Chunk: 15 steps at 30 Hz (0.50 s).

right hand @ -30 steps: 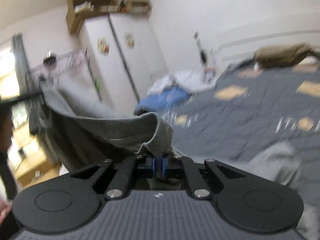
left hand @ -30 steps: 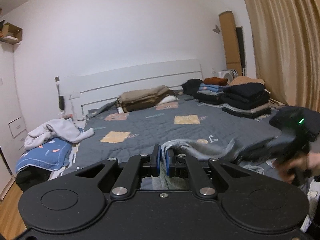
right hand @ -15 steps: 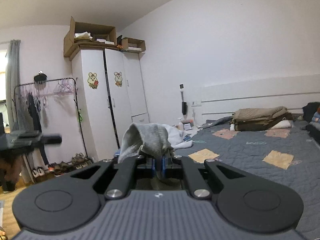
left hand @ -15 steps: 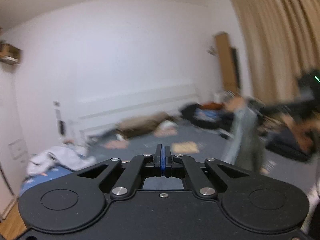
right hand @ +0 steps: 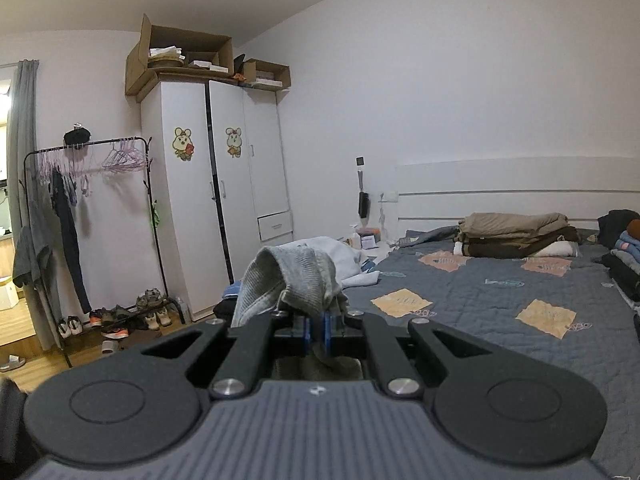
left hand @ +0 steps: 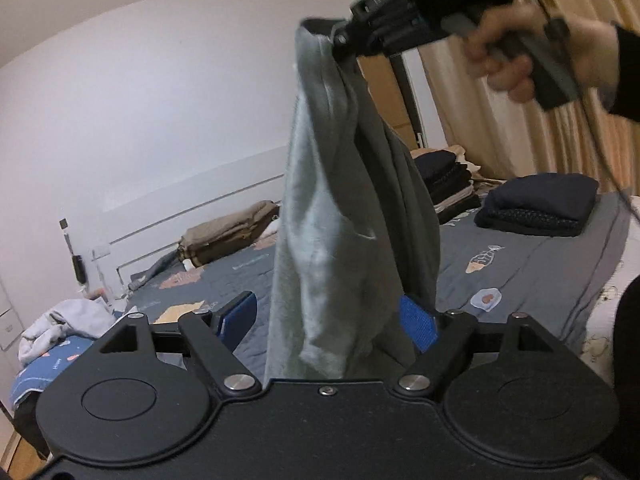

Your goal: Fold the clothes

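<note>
A grey garment [left hand: 328, 200] hangs in a long bunch from my right gripper [left hand: 340, 40], which a hand [left hand: 504, 60] holds high at the top of the left wrist view. In the right wrist view that gripper [right hand: 318, 330] is shut on a fold of the same grey cloth [right hand: 296, 276], which drapes over its fingers. My left gripper [left hand: 326, 316] sits low around the garment's lower part. Its jaws are opening, and the cloth hangs between the blue pads [left hand: 236, 316] without being pinched.
Below lies a bed with a grey patterned quilt [left hand: 520, 264]. A folded dark pile [left hand: 536, 208] and further stacks [left hand: 448, 184] sit along its right side, and a brown blanket [right hand: 516, 232] lies by the headboard. A white wardrobe [right hand: 216, 200] and a clothes rack [right hand: 80, 200] stand to the left.
The right gripper has risen, lifting the grey garment off the bed into a hanging bunch. The left gripper, shut before, now has its jaws wide apart around the cloth's lower part.
</note>
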### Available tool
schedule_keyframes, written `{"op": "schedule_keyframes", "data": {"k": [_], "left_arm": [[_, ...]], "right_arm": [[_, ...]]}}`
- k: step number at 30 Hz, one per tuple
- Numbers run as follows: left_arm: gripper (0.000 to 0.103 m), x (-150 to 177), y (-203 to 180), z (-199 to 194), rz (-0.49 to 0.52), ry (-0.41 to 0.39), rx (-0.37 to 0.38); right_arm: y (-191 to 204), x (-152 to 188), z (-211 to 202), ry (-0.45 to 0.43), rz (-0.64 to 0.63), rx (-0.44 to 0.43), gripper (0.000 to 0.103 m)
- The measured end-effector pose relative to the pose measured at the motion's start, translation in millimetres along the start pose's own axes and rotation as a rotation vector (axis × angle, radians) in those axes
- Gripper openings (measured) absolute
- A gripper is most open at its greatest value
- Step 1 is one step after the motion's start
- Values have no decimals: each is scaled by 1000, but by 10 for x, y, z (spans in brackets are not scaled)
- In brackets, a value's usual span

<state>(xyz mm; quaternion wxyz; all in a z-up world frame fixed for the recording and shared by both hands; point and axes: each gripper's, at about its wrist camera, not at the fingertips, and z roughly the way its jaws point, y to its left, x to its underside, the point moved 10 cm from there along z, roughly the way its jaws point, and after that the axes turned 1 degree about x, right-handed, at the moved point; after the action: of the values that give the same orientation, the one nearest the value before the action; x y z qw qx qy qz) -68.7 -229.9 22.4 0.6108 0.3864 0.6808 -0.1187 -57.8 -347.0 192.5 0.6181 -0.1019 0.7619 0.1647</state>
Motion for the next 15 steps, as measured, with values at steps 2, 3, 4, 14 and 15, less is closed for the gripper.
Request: {"op": "schedule_keyframes", "data": {"k": [2, 3, 4, 14, 15], "left_arm": [[79, 46, -34, 102, -10, 0, -7], [79, 67, -43, 145, -17, 2, -8], [79, 87, -48, 185, -24, 4, -10], [3, 0, 551, 238, -163, 50, -20], [3, -96, 669, 166, -155, 36, -40]], "right_arm": [[12, 32, 9, 9, 2, -4, 6], [14, 48, 12, 13, 4, -7, 6], [16, 65, 16, 17, 7, -9, 6], [-54, 39, -51, 12, -5, 34, 6], [-68, 14, -70, 7, -9, 41, 6]]}}
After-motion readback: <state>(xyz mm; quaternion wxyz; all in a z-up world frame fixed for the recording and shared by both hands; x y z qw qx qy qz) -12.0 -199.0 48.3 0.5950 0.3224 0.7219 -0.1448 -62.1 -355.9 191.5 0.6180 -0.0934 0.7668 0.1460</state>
